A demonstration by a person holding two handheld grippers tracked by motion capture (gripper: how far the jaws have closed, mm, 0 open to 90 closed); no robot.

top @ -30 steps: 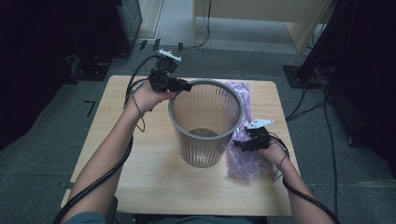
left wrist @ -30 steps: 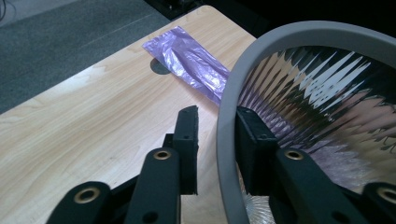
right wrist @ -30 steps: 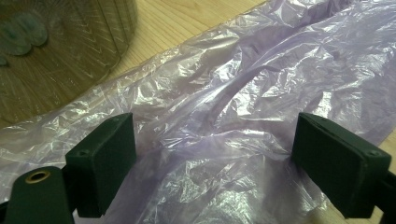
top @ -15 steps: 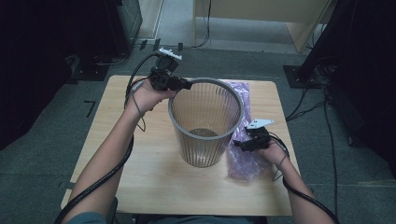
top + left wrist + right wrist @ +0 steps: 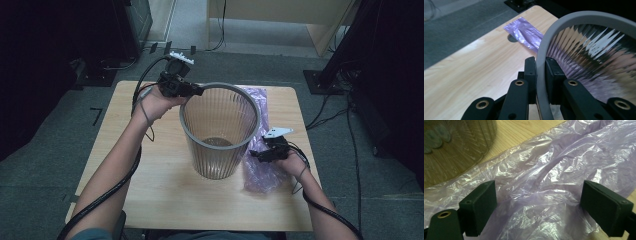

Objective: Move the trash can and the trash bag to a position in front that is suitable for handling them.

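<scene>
Left tool [image 5: 541, 65]: pinches bin [image 5: 220, 131] rim, jaws just closed.
Right tool [image 5: 537, 206]: spread wide over purple bag [image 5: 554, 170].
Risk: bin may tip if tugged.

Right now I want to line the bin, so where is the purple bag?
In the high view the bag lies flat on the table's right side, beside the bin, under the open right gripper.

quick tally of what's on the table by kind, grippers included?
Bin: 1
Purple bag: 1
Hand-held gripper: 2, left hand-held gripper clamped on the bin rim, right hand-held gripper open over the bag
Total: 4
</scene>
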